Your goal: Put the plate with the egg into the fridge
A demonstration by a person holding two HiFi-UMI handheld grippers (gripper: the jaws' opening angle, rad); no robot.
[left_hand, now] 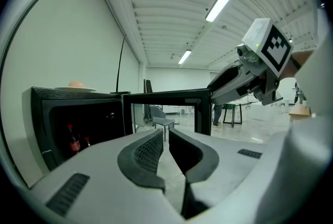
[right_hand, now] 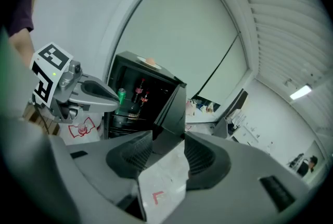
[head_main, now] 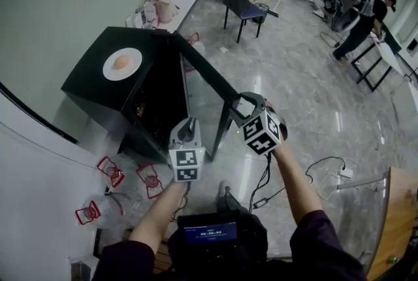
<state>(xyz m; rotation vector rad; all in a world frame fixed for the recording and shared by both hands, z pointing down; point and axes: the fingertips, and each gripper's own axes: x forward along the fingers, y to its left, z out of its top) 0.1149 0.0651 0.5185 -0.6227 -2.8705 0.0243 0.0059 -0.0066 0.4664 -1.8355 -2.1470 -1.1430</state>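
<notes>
Right gripper (right_hand: 168, 133) jaws clamped on open fridge door (right_hand: 171, 108) edge, left gripper (left_hand: 166, 131) jaws nearly together, empty

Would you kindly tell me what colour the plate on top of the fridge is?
White; the plate shows best in the head view.

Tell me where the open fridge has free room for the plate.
Inside the fridge, the dark space above the bottles looks bare, though no shelf shows there. Around the bottles and green can it is crowded. The right gripper holds the door open.
</notes>
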